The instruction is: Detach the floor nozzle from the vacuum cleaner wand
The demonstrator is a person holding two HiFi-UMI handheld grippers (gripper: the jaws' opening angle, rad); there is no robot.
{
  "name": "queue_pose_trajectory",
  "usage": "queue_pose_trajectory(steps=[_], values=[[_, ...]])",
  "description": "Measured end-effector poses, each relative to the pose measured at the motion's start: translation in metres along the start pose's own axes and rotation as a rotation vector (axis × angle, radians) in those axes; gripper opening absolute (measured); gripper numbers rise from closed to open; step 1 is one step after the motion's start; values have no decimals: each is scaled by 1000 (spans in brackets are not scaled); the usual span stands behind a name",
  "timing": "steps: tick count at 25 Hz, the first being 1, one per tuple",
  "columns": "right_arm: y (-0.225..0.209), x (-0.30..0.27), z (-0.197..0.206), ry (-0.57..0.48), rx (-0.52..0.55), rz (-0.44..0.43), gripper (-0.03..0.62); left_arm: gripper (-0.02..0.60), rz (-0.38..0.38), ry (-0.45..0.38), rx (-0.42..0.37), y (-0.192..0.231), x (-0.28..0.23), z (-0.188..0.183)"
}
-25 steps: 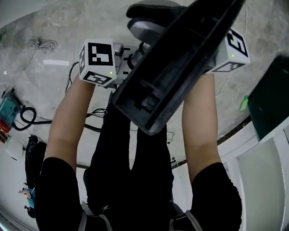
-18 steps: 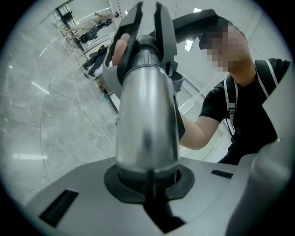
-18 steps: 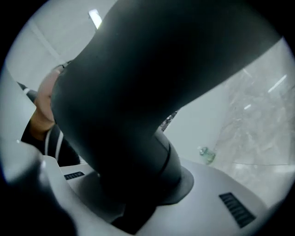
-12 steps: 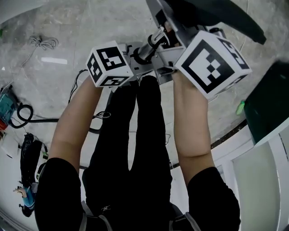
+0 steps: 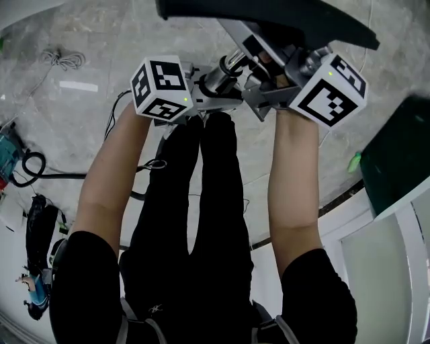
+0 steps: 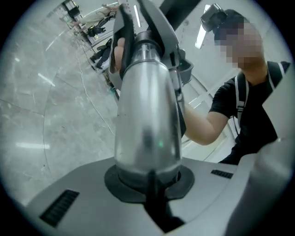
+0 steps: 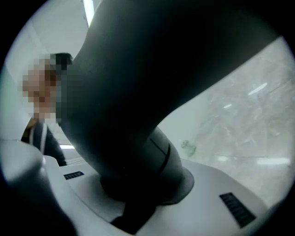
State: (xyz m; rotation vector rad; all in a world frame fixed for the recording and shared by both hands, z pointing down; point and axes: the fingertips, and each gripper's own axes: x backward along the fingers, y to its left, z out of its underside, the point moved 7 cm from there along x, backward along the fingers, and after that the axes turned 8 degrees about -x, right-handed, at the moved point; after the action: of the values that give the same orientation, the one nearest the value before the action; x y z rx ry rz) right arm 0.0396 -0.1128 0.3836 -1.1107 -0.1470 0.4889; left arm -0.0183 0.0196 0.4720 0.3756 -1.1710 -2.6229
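Head view: floor nozzle has swung up to the top edge; left claw clamps the wand, right claw clamps the nozzle.

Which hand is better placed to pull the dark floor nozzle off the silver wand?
Right. The right claw is shut on the neck of the dark plastic floor nozzle, so it can probably draw that off; the left claw clamps the silver metal wand, steadying it.
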Motion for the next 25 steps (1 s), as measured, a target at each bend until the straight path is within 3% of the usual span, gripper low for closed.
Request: queue_pose_trajectory(steps=[4, 5, 6, 7, 9, 13, 14, 16, 17, 19, 23, 24, 25], values=[[8, 3, 12, 69, 13, -454, 83, 44, 109, -11, 5, -11, 0, 7], [8, 4, 15, 75, 10, -508, 83, 44, 115, -14, 4, -12, 0, 9], [7, 4, 16, 71, 1, -509, 83, 43, 104, -17, 5, -12, -1, 11], [3, 5, 16, 56, -14, -458, 83, 43, 75, -18, 9, -10, -2, 11], [-7, 6, 12, 11, -51, -239, 83, 43, -21, -9, 20, -3, -6, 11], [-34, 17, 17, -89, -158, 382, 83, 43, -265, 64, 29, 10, -17, 22], [-37, 21, 19, -108, -171, 478, 81, 43, -290, 79, 28, 10, -21, 25], [-34, 28, 20, -104, -155, 514, 81, 43, -266, 85, 27, 6, -26, 26], [-32, 27, 18, -79, -128, 469, 81, 43, -232, 80, 28, 5, -25, 25], [-28, 21, 15, -17, -72, 291, 81, 43, -162, 65, 33, 6, -20, 24], [-22, 10, 19, 61, -30, -219, 83, 43, -37, 42, 43, 5, -12, 26], [-22, 9, 20, 72, -29, -286, 83, 43, -32, 38, 44, 5, -13, 26], [-24, 10, 21, 70, -37, -294, 83, 43, -47, 35, 45, 6, -14, 26]])
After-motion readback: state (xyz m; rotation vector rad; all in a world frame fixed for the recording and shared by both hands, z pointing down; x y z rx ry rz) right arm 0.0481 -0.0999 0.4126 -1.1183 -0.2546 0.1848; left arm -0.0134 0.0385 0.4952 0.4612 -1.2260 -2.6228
